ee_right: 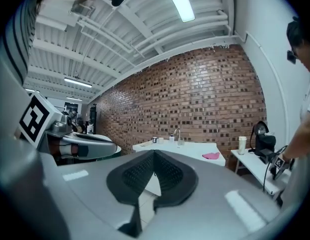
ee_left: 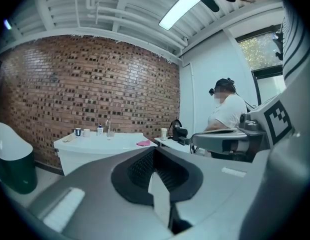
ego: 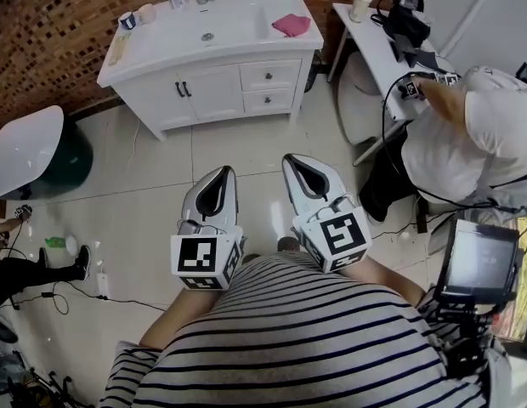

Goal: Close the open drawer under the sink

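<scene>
The white sink cabinet [ego: 214, 92] stands against the brick wall, far ahead of me. It has two small drawers on its right side, the upper drawer [ego: 269, 75] and the lower drawer [ego: 266, 100]. From this distance neither front clearly stands out. My left gripper [ego: 226, 171] and right gripper [ego: 290, 158] are held side by side close to my striped shirt, well short of the cabinet. Both are shut with nothing in them. The cabinet [ee_left: 100, 149] shows small beyond the left gripper [ee_left: 154, 149]. The sink top [ee_right: 177, 146] shows past the right gripper [ee_right: 154, 153].
A pink cloth [ego: 291, 25], a tap, a bottle and cups sit on the sink top. A white side table [ego: 378, 45] with a cup and black gear stands at right, with a seated person [ego: 467, 134] beside it. A green-and-white bin [ego: 30, 151] stands left. A monitor [ego: 478, 262] is near my right.
</scene>
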Demonstrator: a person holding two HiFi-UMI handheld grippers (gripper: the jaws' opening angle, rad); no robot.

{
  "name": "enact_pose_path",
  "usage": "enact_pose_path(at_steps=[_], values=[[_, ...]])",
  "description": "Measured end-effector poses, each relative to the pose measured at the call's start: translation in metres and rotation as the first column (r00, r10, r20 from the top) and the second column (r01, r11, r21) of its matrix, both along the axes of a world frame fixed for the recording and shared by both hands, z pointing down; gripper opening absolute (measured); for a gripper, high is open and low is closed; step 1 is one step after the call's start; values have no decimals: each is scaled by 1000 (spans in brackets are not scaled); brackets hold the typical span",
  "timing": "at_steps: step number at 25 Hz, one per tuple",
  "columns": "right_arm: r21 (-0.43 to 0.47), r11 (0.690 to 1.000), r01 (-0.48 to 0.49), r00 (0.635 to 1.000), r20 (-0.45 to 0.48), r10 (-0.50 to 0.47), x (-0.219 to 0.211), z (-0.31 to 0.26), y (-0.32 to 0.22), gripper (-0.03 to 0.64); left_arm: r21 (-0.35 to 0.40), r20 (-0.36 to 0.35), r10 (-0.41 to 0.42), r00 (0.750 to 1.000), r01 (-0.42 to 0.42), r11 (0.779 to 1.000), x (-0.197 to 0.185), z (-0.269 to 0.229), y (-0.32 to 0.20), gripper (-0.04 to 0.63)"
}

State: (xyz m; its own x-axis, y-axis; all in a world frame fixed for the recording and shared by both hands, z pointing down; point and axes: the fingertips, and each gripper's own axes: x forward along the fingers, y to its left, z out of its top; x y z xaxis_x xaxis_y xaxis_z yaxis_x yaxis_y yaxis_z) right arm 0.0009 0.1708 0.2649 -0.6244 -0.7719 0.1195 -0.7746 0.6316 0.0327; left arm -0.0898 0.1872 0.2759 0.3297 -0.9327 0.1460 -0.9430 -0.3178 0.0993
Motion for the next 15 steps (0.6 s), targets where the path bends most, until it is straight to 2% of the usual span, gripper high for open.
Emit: enact_pose_path(at_steps=[15], values=[[34, 999, 25, 1000, -19, -24, -15, -11, 1, 0, 17, 19, -24, 1000, 23, 1000, -13, -8, 7, 15]])
